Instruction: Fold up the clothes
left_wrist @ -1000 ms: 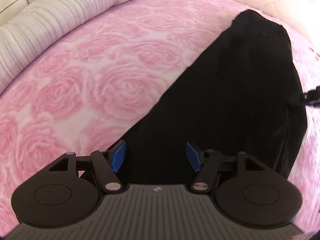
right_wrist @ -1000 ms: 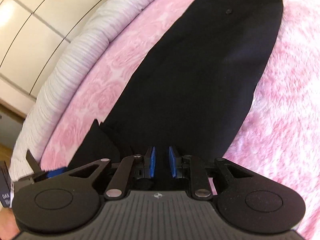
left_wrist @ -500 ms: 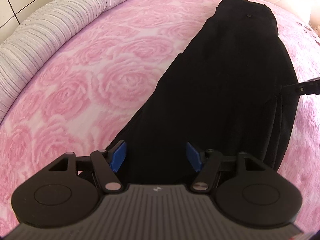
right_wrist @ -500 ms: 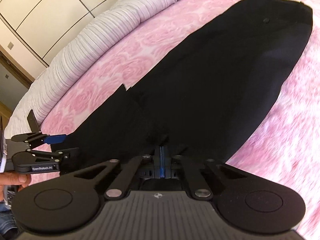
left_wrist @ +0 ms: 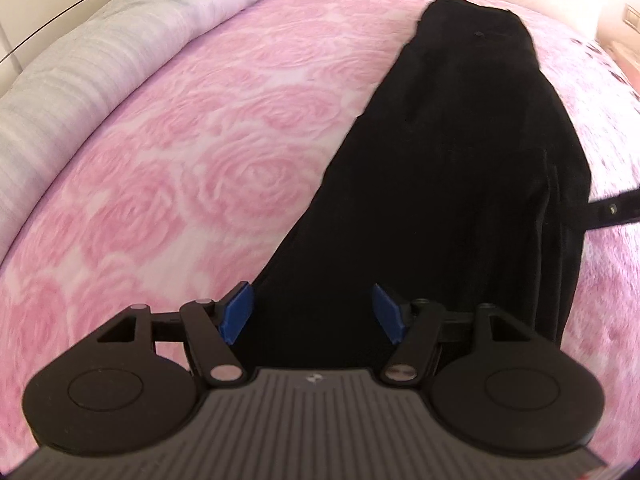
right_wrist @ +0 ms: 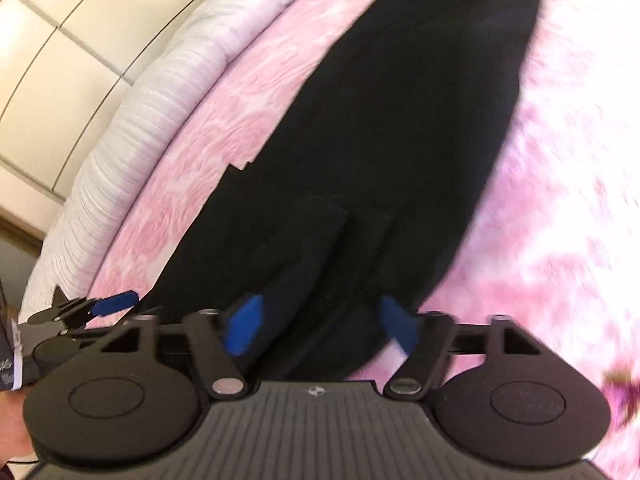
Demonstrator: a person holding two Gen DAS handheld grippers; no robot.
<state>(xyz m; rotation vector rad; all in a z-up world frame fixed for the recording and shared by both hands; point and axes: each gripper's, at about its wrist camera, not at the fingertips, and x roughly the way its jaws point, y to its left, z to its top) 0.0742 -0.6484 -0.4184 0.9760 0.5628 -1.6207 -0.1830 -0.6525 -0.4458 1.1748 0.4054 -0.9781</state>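
Matt black cloth garment (left_wrist: 448,184); plush pink rose blanket (left_wrist: 180,168).

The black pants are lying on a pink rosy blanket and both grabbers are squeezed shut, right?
Not quite. The black pants do lie on the pink rosy blanket, but the left gripper and right gripper are both open, as each wrist view shows.

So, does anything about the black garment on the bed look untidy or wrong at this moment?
Mostly no. The black garment lies long and flat on the pink rose blanket. Only its near end is uneven: layered edges bunch there, and a small stepped corner sticks out on one side. No damage shows. Both grippers are open.
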